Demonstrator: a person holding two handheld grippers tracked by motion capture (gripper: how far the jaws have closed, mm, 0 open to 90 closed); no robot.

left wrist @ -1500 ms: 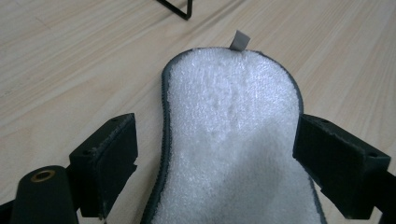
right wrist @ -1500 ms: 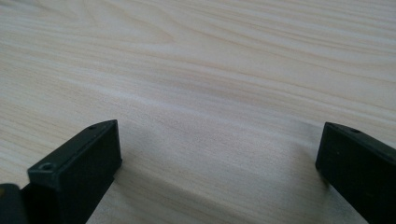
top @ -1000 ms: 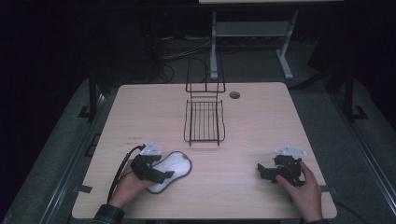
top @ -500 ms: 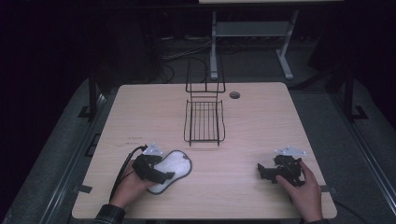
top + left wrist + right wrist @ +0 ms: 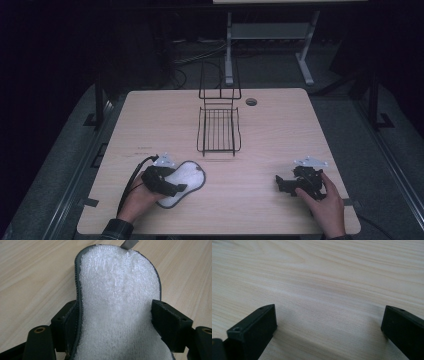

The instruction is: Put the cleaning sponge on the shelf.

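Note:
A white fleecy pad (image 5: 187, 177) with a grey trimmed edge lies on the wooden table (image 5: 280, 135) at the front left. My left gripper (image 5: 175, 187) is shut on its near end. In the left gripper view the pad (image 5: 117, 297) runs up between the two black jaws, and its left edge curls up against the left jaw. A small grey tab sticks out at its far tip. My right gripper (image 5: 281, 184) rests at the front right, held by a hand. It is open (image 5: 329, 322) with bare wood between its jaws.
A black wire rack (image 5: 218, 131) with an upright back frame stands at the middle of the table, beyond both grippers. A round cable hole (image 5: 251, 102) sits near the far edge. A metal stand (image 5: 270, 35) and cables lie on the dark floor behind.

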